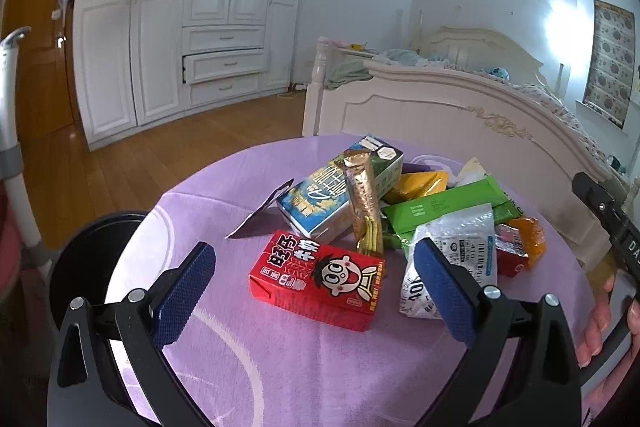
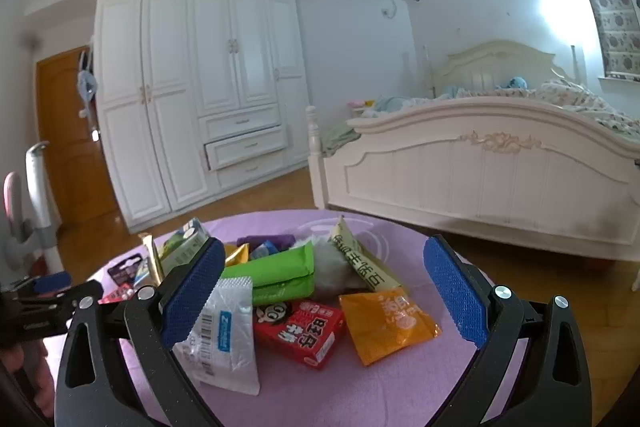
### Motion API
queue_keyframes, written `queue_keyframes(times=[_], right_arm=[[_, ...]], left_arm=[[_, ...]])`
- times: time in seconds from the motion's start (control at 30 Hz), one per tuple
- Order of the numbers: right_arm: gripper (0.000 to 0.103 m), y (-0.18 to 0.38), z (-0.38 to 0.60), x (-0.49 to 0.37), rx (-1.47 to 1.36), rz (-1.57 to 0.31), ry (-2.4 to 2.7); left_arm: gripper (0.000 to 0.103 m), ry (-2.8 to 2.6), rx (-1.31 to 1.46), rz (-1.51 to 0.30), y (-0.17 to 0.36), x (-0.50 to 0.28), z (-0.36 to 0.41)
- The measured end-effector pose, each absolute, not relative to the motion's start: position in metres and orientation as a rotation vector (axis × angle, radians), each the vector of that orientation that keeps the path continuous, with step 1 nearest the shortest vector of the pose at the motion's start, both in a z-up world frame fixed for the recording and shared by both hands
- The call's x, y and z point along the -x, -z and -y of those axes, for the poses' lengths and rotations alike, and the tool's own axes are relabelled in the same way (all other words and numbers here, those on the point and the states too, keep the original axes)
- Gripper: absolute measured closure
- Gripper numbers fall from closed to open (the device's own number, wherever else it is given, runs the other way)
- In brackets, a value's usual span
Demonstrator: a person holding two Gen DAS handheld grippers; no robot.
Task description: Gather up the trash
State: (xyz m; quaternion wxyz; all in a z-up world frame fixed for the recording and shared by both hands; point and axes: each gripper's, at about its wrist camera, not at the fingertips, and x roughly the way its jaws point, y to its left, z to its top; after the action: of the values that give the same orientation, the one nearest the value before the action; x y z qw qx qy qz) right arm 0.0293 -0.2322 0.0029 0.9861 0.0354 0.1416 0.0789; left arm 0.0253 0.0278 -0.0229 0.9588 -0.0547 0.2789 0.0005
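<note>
The left gripper (image 1: 316, 287) is held with its blue pads spread wide, nothing pinched between them; the red milk carton (image 1: 320, 279) is seen lying flat on the purple tablecloth (image 1: 280, 379) in the gap ahead of the fingers, untouched by either pad as far as can be told; the right-hand pad is seen in front of a clear plastic wrapper (image 1: 460, 255), contact there cannot be judged. Behind the carton a heap of trash is laid out: a blue-and-green drink box (image 1: 340, 191), a gold stick sachet (image 1: 364, 203) leaning across it, a green packet (image 1: 448, 203), an orange pouch (image 1: 530, 239). A black bin (image 1: 84, 259) is seen just beside the table at the left edge.

The right gripper (image 2: 324, 303) is likewise spread to its full width and holds nothing; framed between its pads are a small red box (image 2: 304, 331), the orange pouch (image 2: 384, 323) and the green packet (image 2: 276, 275); the clear wrapper (image 2: 232, 335) lies partly behind the left-hand pad, touching or not cannot be told. The other gripper is glimpsed at the far left of this view, low over the cloth.
</note>
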Motion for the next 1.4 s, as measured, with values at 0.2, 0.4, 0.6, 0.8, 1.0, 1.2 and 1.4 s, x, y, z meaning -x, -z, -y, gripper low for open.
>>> queue_keyframes(times=[0.2,0.4,0.6,0.8,1.0,1.2,1.4], right_arm=[[0.005,-0.002,0.230,-0.026,-0.077,-0.287,-0.155],[0.005,-0.001,0.236,-0.030,-0.090,-0.295,-0.154],[0.005,-0.001,0.243,-0.032,-0.113,-0.302,-0.153],[0.005,-0.001,0.245,-0.034,-0.118,-0.303,-0.153],[0.005,-0.001,0.246,-0.033,-0.111,-0.300,-0.153],[0.005,0.000,0.247,-0.033,-0.110,-0.298,-0.153],[0.005,-0.001,0.246,-0.033,-0.109,-0.298,-0.153]], left_arm=[[0.005,-0.006,0.103,-0.570,0.023,-0.025,-0.026],[0.005,-0.007,0.103,-0.570,0.022,-0.024,-0.026],[0.005,-0.012,0.102,-0.569,0.020,-0.023,-0.027],[0.005,-0.013,0.101,-0.571,0.019,-0.023,-0.028],[0.005,-0.013,0.099,-0.570,0.019,-0.022,-0.029],[0.005,-0.013,0.100,-0.571,0.019,-0.023,-0.028],[0.005,-0.013,0.098,-0.571,0.019,-0.023,-0.028]])
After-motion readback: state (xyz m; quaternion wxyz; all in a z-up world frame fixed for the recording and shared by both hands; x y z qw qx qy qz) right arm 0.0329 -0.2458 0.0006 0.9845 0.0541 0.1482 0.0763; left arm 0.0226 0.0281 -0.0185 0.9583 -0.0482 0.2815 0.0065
